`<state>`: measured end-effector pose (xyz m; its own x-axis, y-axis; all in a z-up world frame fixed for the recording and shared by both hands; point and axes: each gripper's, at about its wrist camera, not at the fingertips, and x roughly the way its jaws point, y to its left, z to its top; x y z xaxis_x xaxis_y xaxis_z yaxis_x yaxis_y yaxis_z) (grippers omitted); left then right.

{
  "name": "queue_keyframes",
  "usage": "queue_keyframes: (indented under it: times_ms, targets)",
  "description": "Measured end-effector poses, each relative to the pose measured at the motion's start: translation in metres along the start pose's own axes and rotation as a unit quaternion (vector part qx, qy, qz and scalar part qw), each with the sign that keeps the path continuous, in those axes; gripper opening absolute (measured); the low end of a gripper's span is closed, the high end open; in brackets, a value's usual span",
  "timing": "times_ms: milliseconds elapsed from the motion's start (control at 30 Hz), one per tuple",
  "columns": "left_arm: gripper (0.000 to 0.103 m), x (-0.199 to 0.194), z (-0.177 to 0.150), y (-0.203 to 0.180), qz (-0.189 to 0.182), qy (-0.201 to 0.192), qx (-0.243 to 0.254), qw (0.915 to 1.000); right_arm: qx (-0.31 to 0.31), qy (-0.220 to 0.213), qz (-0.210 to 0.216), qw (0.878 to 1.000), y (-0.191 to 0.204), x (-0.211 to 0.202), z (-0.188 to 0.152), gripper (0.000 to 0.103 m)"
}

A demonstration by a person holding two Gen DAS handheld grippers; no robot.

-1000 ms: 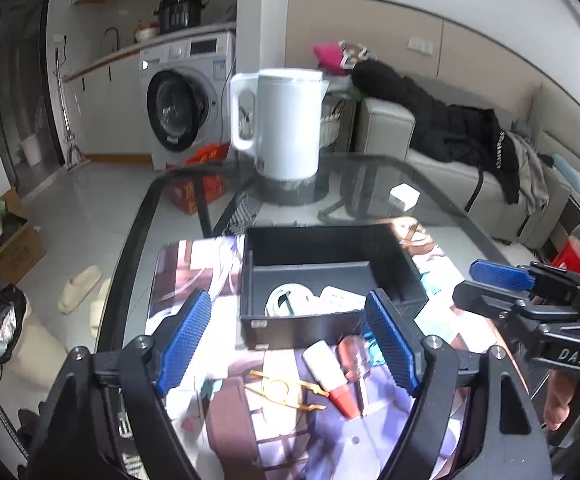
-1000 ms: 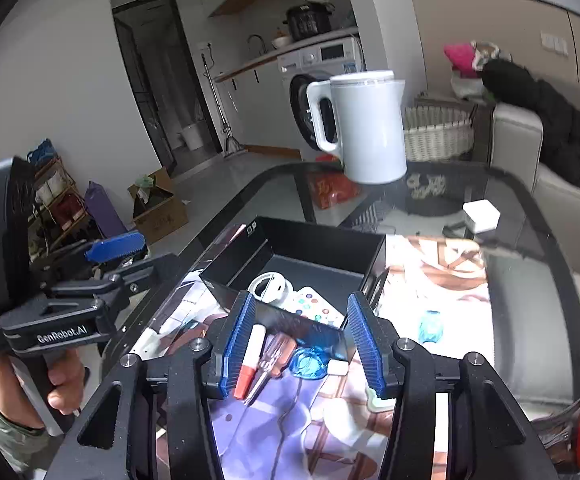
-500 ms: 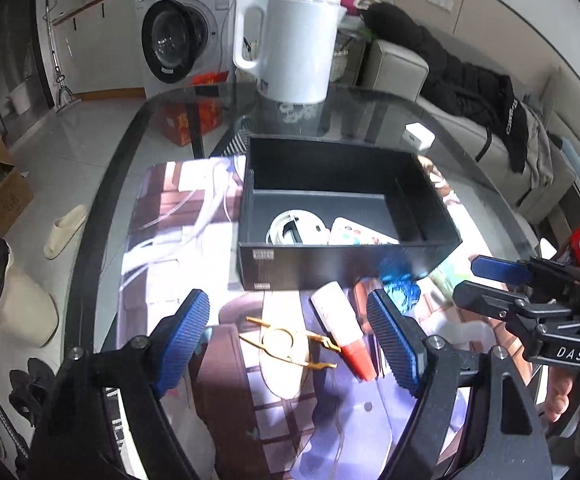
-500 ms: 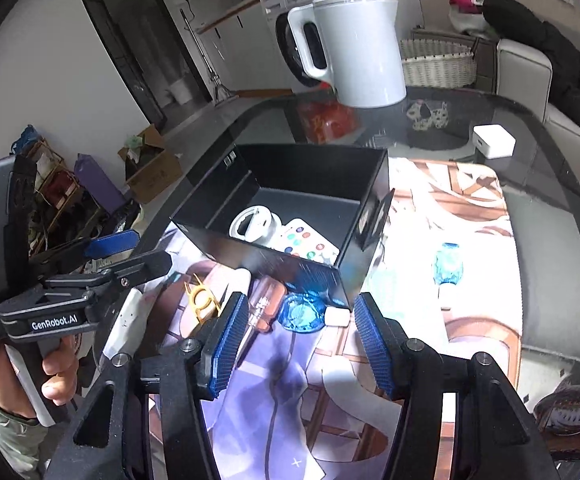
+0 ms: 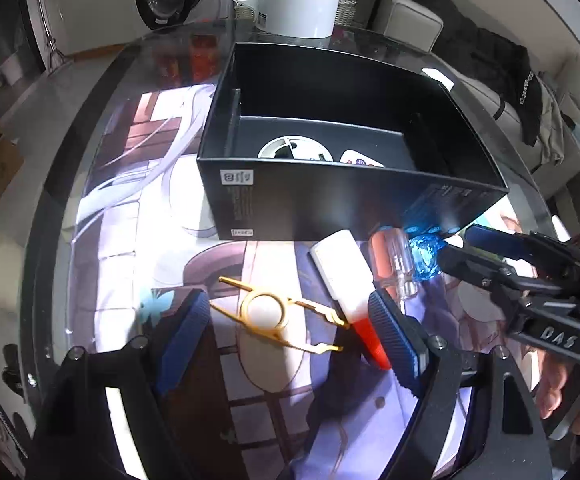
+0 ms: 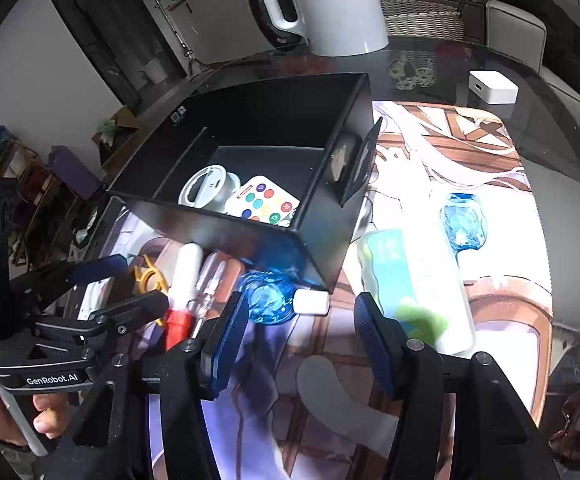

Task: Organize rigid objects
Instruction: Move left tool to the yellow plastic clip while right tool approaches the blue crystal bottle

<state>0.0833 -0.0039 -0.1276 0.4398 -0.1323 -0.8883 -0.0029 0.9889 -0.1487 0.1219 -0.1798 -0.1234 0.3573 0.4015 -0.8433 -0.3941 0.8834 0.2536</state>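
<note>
A black open box (image 5: 346, 200) (image 6: 274, 128) stands on the printed mat and holds a white round device (image 6: 206, 190) and a white remote with coloured buttons (image 6: 264, 206). In front of it lie a gold clip (image 5: 274, 316), a white tube with a red cap (image 5: 348, 280) (image 6: 182, 280), a clear-handled screwdriver (image 5: 394, 260) (image 6: 214, 280) and a blue glass piece (image 5: 424, 254) (image 6: 268, 296). My left gripper (image 5: 290, 340) is open, low over the gold clip. My right gripper (image 6: 302, 336) is open just before the blue glass piece.
A white kettle (image 6: 322, 4) stands behind the box. A second blue glass piece (image 6: 464, 222), a white pack with teal and green print (image 6: 414, 280) and a white cube (image 6: 492, 86) lie to the right. The glass table's rim (image 5: 50, 200) curves at left.
Both grippers have moved forward and down toward the items in front of the box. The left now straddles the gold clip; the right has closed in on the blue glass piece.
</note>
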Motion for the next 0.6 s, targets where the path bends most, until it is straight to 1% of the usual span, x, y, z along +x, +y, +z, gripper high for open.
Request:
queue_keyframes:
  times_ms: [100, 200, 300, 400, 467, 600]
  targets:
    - [0.082, -0.002, 0.000, 0.000, 0.002, 0.000, -0.001, 1.0000, -0.017, -0.006, -0.015, 1.000, 0.006, 0.003, 0.003, 0.057]
    - [0.082, -0.003, -0.001, -0.002, 0.003, 0.000, 0.002, 1.0000, -0.021, -0.003, -0.012, 1.000, 0.011, 0.005, 0.004, 0.057]
    - [0.082, -0.003, -0.001, -0.002, 0.003, 0.001, 0.003, 1.0000, -0.021, 0.009, -0.003, 1.000, 0.014, 0.006, 0.001, 0.056]
    - [0.082, -0.003, 0.000, 0.002, -0.005, 0.005, -0.006, 1.0000, -0.036, 0.016, -0.012, 0.999, 0.020, 0.006, -0.006, 0.056]
    - [0.082, -0.002, -0.001, 0.003, -0.007, 0.007, -0.010, 0.9999, -0.040, 0.023, -0.005, 0.999, 0.022, 0.005, -0.010, 0.056]
    - [0.082, -0.004, -0.005, 0.004, -0.005, 0.008, -0.008, 0.9999, -0.027, 0.036, 0.024, 0.999, 0.023, 0.001, -0.015, 0.051]
